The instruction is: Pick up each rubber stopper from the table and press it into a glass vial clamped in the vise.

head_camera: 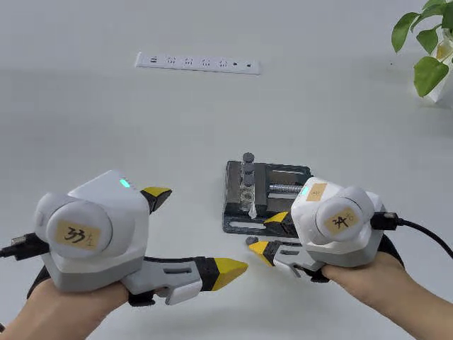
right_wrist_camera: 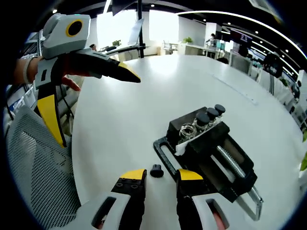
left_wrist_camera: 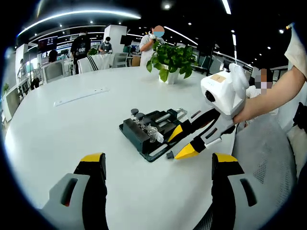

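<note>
White table (head_camera: 85, 127), black vise (head_camera: 272, 185), dark grey stopper (right_wrist_camera: 156, 170). Left gripper (head_camera: 198, 230) and right gripper (head_camera: 267, 232): white bodies, black jaws, yellow tips. Green plant (head_camera: 428, 71), white power strip (head_camera: 198, 62).

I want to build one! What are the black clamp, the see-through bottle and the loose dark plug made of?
The vise looks like metal painted matte black; its bare screw shines silvery. The open vial seems glass: clear, with bright glints. The loose stopper looks like rubber, dull dark grey, though plastic is possible.
</note>
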The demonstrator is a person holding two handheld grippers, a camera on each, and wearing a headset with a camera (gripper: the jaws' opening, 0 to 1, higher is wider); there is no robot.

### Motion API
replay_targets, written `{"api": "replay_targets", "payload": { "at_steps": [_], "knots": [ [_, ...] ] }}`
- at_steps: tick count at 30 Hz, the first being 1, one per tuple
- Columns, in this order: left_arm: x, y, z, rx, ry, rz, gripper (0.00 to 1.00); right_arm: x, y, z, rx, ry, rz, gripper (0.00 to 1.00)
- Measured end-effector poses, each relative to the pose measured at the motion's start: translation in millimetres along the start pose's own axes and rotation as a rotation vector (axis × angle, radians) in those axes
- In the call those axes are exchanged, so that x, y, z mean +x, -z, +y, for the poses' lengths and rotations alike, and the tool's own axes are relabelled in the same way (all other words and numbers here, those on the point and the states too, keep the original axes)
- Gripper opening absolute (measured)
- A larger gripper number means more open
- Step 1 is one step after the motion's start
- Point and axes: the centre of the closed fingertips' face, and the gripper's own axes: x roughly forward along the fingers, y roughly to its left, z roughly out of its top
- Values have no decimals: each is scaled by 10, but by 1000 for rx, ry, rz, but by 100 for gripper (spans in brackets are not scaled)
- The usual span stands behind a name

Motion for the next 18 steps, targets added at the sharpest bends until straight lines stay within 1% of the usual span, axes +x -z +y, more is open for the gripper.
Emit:
{"api": "replay_targets", "payload": {
  "at_steps": [5,9,18],
  "knots": [
    [-2,2,1,-2,-3,1,90,49,63,31,12,0,5,18],
    [-6,10,3,-5,-4,1,90,30,42,23,27,16,-6,14],
    [-5,29,-19,-9,0,7,89,55,68,28,23,9,-4,10]
  ]
}}
